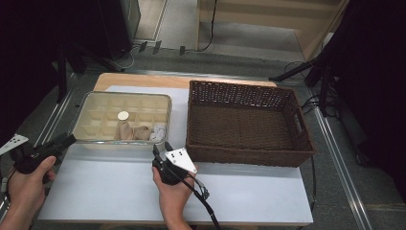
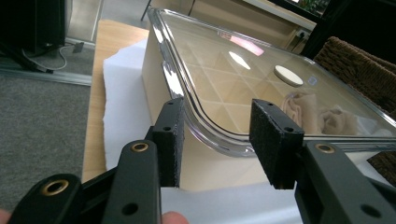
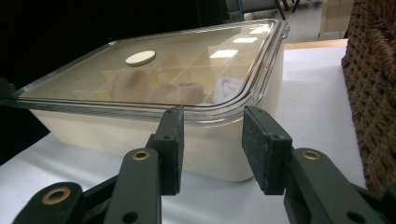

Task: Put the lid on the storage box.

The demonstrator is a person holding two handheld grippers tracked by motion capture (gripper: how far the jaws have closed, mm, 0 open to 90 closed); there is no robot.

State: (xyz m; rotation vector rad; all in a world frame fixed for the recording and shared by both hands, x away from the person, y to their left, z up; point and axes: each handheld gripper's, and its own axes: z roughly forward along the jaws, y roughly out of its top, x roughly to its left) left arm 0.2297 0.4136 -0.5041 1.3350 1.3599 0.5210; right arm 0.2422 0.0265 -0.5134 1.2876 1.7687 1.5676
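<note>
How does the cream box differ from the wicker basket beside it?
The cream box is pale and smooth, with a clear lid; the wicker basket is dark brown, woven and open. The box holds cloth items; the basket looks empty. The basket is larger. Both are rectangular and rest on the white sheet.

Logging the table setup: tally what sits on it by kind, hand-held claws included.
Cream divided box with clear plastic lid: 1
Dark brown woven wicker basket: 1
Black two-jaw claws, left claw and right claw: 2
Total: 4
</note>
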